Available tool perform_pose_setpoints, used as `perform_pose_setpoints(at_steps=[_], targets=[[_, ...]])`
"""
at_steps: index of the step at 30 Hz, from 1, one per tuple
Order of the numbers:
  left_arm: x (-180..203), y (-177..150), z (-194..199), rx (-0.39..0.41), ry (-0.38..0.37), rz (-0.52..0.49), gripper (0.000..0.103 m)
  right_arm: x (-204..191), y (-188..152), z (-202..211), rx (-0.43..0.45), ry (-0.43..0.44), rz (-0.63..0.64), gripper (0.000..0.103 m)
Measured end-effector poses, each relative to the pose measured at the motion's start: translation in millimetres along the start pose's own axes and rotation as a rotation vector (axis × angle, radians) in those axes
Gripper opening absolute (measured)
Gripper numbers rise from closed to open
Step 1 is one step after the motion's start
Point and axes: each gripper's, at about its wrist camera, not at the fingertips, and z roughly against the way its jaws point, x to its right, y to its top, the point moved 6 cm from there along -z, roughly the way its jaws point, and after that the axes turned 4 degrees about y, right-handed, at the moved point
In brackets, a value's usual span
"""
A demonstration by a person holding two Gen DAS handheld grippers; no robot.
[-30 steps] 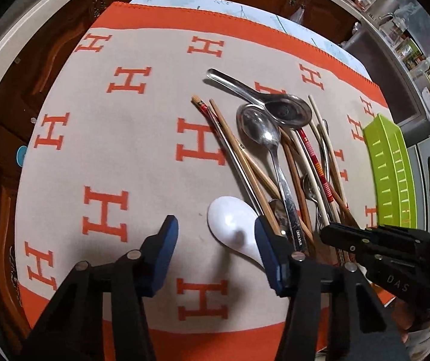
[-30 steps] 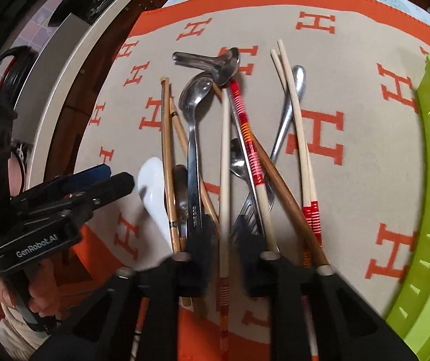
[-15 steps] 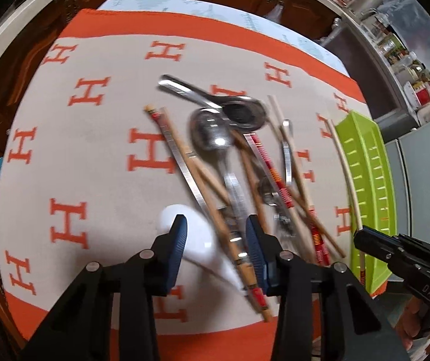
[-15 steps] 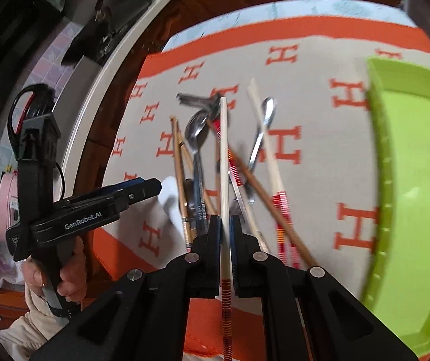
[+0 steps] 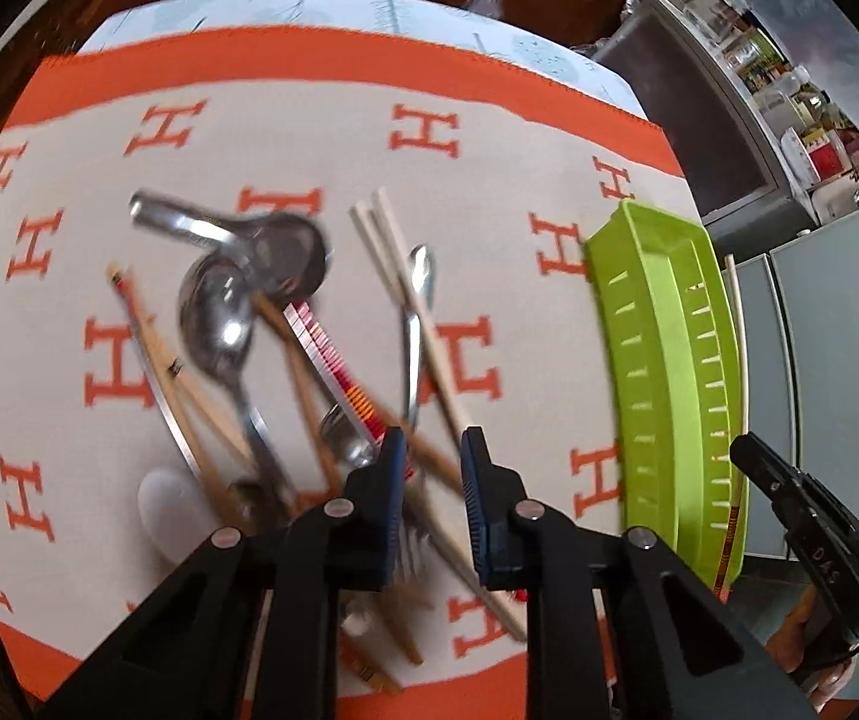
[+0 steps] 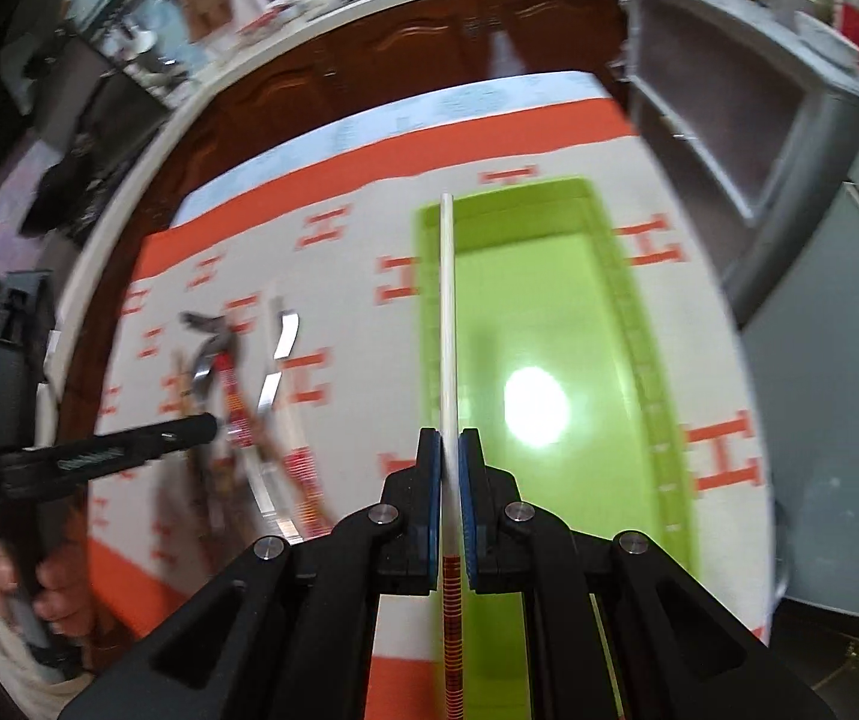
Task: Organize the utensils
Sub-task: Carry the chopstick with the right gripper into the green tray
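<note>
Dark wooden cabinet doors (image 6: 429, 54) stand behind the tabletop, which carries a beige cloth (image 5: 321, 138) bordered in orange and printed with repeated orange "H" letters.

Readable writing — the body of the right claw (image 6: 448, 468), seen in the left wrist view, bears the letters "DAS"; the lettering on the left claw (image 5: 432, 468) body in the right wrist view is too blurred to read.

Container — a green tray (image 6: 627, 324) lies on the cloth toward its right edge. Nothing can be seen lying on its floor; a bright glare spot shows there.

Right claw: closed on a white chopstick (image 6: 447, 312) with red and orange bands at its near end, held above the tray's left side.

Left claw: jaws narrow, and they have just been closing. They hover over the utensil pile (image 5: 285, 360) at the middle of the cloth, with the chopstick shafts below the gap; whether the pads touch any cannot be told. The pile holds metal spoons (image 5: 219, 312), wooden and banded chopsticks, a fork and a white spoon (image 5: 165, 498).
</note>
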Motion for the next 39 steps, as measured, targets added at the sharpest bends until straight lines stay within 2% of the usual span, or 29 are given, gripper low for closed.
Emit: perform_pose_setpoints(at_steps=[4, 9, 20, 25, 32, 39], targets=[[10.7, 13.4, -9.1, -0.014, 0.032, -0.007, 0.017, 27.5, 1.3, -11.7, -0.019, -0.041, -0.034, 0.006], [15.1, 19.8, -27.0, -0.063, 0.050, 0.006, 0.017, 49.2, -1.2, -23.2, -0.039, -0.013, -0.078, 0.007], [23.9, 19.1, -56.4, -0.122, 0.105, 0.012, 0.017, 41.6, 0.4, -26.5, -0.014, 0.038, -0.107, 0.008], [29.4, 22.6, -68.6, -0.115, 0.116, 0.033, 0.008, 40.5, -0.3, -26.7, -0.009, 0.048, -0.112, 0.008], [23.6, 15.2, -62.6, -0.112, 0.099, 0.063, 0.008, 38.9, -1.7, -27.3, -0.006, 0.058, -0.117, 0.008], [21.8, 6.3, -48.3, -0.083, 0.086, 0.033, 0.007, 35.4, -7.1, -31.7, -0.018, 0.064, -0.119, 0.008]])
